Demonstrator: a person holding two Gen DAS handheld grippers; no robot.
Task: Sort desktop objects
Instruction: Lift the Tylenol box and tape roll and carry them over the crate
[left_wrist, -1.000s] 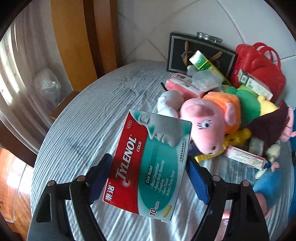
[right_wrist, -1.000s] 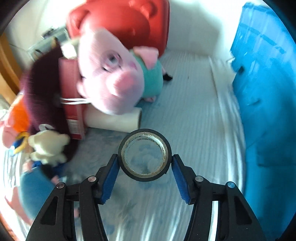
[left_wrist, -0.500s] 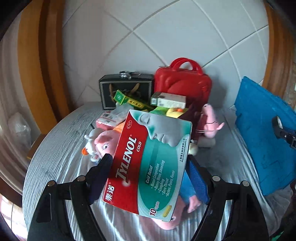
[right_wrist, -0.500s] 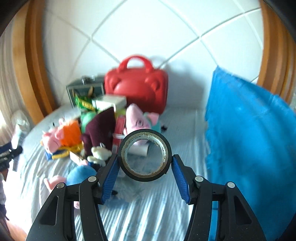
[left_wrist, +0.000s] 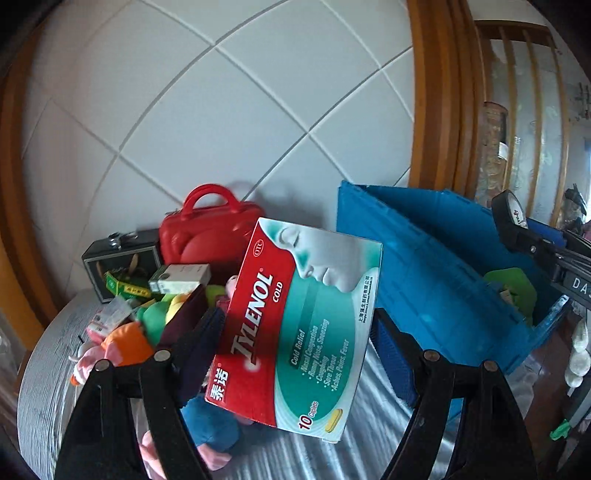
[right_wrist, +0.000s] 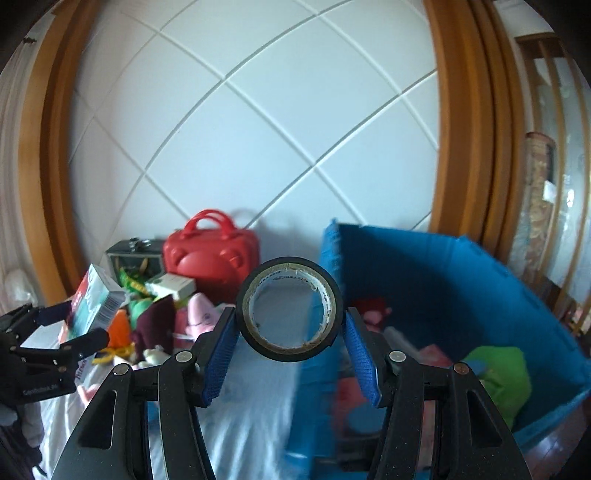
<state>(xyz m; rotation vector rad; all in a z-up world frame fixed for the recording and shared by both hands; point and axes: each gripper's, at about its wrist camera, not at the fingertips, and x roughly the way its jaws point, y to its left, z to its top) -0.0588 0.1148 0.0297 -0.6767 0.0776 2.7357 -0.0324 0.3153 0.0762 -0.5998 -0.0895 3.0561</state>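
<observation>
My left gripper (left_wrist: 299, 339) is shut on a red and teal Tylenol box (left_wrist: 295, 325), held up above the table. In the right wrist view the same box (right_wrist: 94, 306) shows at the far left between the left gripper's (right_wrist: 77, 325) fingers. My right gripper (right_wrist: 290, 350) is shut on a black roll of tape (right_wrist: 290, 308), held upright with its hole facing the camera. The tape roll (left_wrist: 508, 218) also shows at the right edge of the left wrist view. An open blue crate (left_wrist: 436, 266) (right_wrist: 424, 280) stands to the right, with a green item and red things inside.
A pile of plush toys (left_wrist: 147, 325), small boxes (left_wrist: 181, 282), a red toy case (left_wrist: 207, 236) (right_wrist: 210, 254) and a dark framed box (left_wrist: 118, 258) sits on the grey striped table (left_wrist: 48, 369). A white tiled wall and wooden frame (left_wrist: 432, 92) stand behind.
Both grippers have risen and swung right with their loads. The views went from close on the toy pile to higher ones showing the wall and the open blue crate.
</observation>
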